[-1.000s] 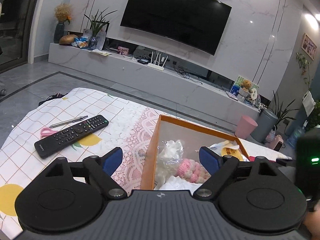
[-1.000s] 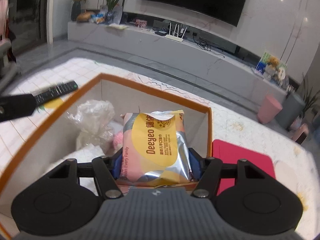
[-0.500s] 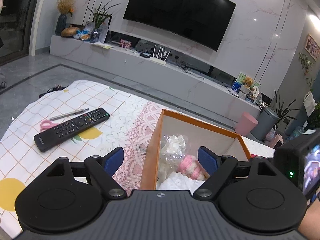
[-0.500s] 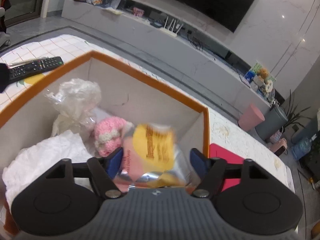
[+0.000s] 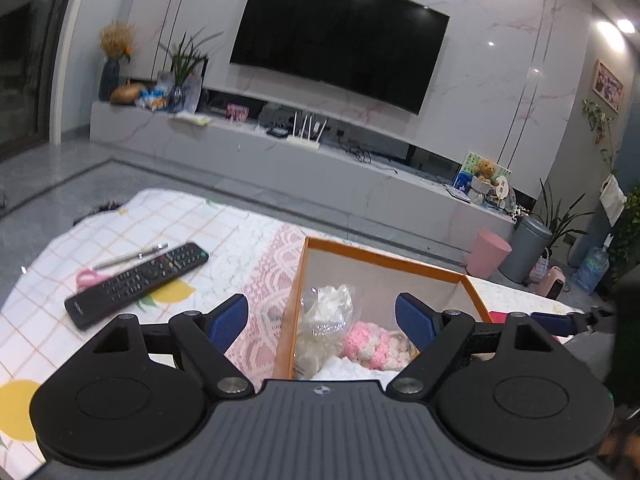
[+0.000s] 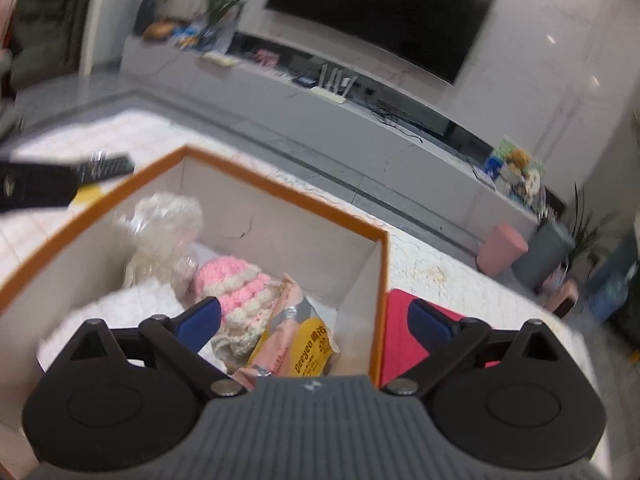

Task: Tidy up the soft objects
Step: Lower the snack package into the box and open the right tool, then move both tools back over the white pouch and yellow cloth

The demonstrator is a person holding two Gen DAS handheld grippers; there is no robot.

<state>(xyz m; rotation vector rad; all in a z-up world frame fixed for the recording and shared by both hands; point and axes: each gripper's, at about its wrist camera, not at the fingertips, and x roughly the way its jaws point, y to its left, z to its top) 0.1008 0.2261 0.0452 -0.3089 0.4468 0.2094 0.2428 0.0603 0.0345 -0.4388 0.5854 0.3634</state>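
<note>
With the packet lying in the box beside the pink knit, our right gripper is opening, nothing gripped, and should lift straight clear of the rim, while our left gripper hangs spread and empty.

A home living room. A large wall-mounted television hangs on a marble-look wall above a long low media console carrying a router, a vase of dried flowers, potted plants and a teddy bear. In the foreground, a patterned tablecloth bears a remote control; a pink bin stands on the grey tiled floor.
</note>
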